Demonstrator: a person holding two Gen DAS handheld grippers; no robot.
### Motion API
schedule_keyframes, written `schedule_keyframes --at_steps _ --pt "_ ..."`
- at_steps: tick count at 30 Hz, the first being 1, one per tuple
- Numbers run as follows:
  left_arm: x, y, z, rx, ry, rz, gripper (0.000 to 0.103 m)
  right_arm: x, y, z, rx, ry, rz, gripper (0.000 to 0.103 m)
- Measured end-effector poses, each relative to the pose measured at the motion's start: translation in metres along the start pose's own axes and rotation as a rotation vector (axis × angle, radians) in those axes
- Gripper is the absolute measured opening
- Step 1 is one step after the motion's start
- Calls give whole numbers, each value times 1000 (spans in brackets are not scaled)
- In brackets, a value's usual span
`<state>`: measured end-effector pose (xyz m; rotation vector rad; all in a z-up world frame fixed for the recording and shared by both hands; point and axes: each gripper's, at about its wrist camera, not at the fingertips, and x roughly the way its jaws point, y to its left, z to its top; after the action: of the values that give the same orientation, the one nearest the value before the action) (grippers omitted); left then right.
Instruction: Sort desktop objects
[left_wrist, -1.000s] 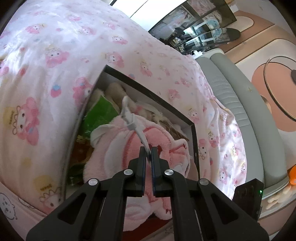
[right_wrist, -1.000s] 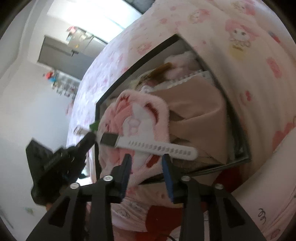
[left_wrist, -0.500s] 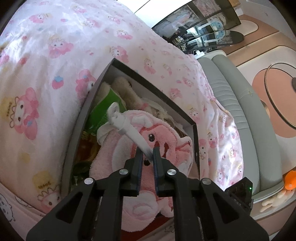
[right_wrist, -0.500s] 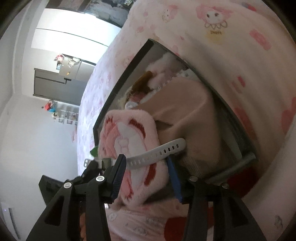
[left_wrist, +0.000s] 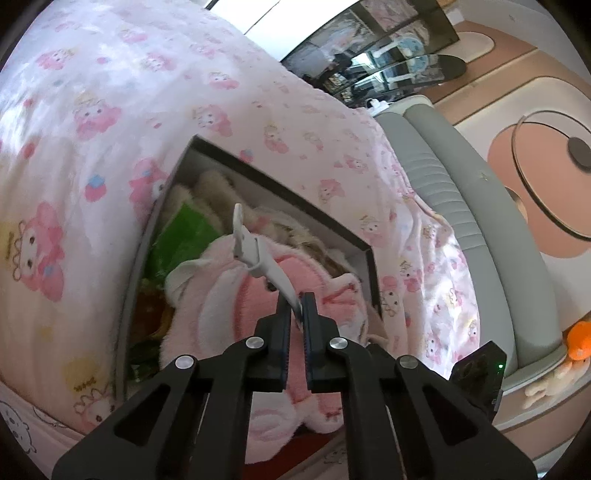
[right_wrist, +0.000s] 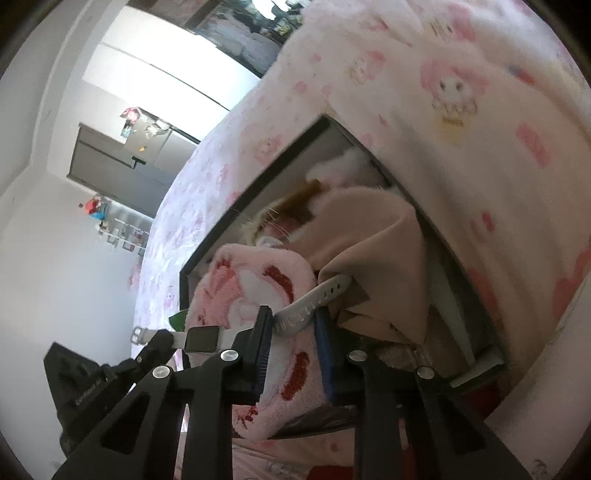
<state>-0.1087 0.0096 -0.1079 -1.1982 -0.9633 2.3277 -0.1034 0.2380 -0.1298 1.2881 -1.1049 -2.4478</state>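
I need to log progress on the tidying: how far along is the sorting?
Done: the box on the bed already holds a pink plush and other soft items. In hand: the left gripper pinches the white watch by its strap; the right gripper is closing around the other strap end. Left: setting the watch down in the box.

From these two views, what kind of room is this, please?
Probably a bedroom in a home. A pink cartoon-print quilt covers a bed-like surface, a padded grey headboard or sofa edge runs beside it, and a box of plush toys sits on top.
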Motion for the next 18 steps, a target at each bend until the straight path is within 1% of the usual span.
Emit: schedule_keyframes --at_steps 5,9,13,15,18 --pt "1 -18 5 40 4 -33 4 -15 12 7 -53 -28 -29 19" --pt "5 -26 11 60 5 -47 4 -24 15 14 -85 -60 -35 18" --pt "10 -36 24 85 -6 -59 4 -21 23 32 -113 -80 -24 18" --pt "13 -45 35 109 -23 -62 4 -20 29 42 -136 -96 -22 18" --pt "19 -51 49 117 -37 -60 4 -17 38 59 -173 -121 -21 18"
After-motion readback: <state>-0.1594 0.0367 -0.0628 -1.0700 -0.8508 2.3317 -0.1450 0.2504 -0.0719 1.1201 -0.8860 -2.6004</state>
